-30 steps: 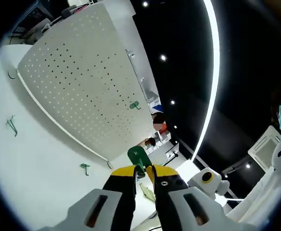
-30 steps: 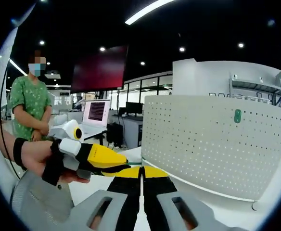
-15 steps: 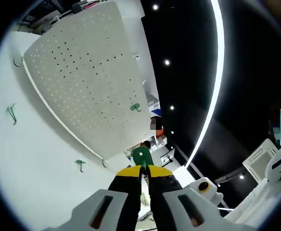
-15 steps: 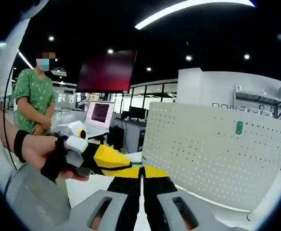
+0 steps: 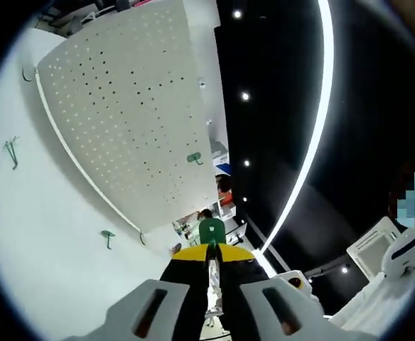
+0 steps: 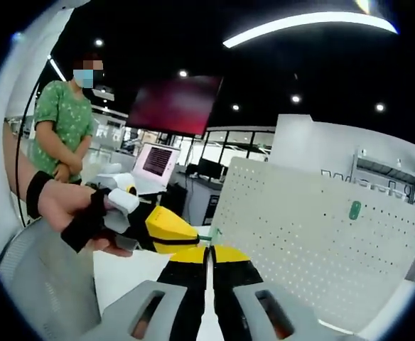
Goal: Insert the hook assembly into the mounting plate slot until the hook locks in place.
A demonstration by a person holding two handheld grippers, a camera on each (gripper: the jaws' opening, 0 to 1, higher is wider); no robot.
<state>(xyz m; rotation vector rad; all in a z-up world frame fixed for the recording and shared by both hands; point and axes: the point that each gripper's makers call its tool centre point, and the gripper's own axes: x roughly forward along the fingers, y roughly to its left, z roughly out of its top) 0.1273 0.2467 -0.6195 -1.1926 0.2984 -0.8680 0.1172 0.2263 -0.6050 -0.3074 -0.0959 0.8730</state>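
Note:
The white pegboard mounting plate (image 5: pixel 122 114) stands on the white table (image 5: pixel 30 234), with one green hook (image 5: pixel 195 158) hung on its face. My left gripper (image 5: pixel 209 250) is shut on another green hook (image 5: pixel 211 229), held up in the air short of the board's near end. In the right gripper view the same board (image 6: pixel 314 249) carries its green hook (image 6: pixel 354 209). There the left gripper (image 6: pixel 206 236) comes in from the left in a gloved hand (image 6: pixel 72 213), a bit of green at its tip. My right gripper (image 6: pixel 209 253) is shut with nothing in it.
Two loose green hooks (image 5: pixel 10 150) (image 5: pixel 108 236) lie on the table in front of the board, and a dark hook (image 5: pixel 26 73) sits at the board's far corner. A person in a green top (image 6: pixel 62 131) stands at the left, with a laptop (image 6: pixel 156 162) behind.
Both views have tilted with the hands, so the board sits differently in each. The left gripper still holds its green hook and the right stays shut.

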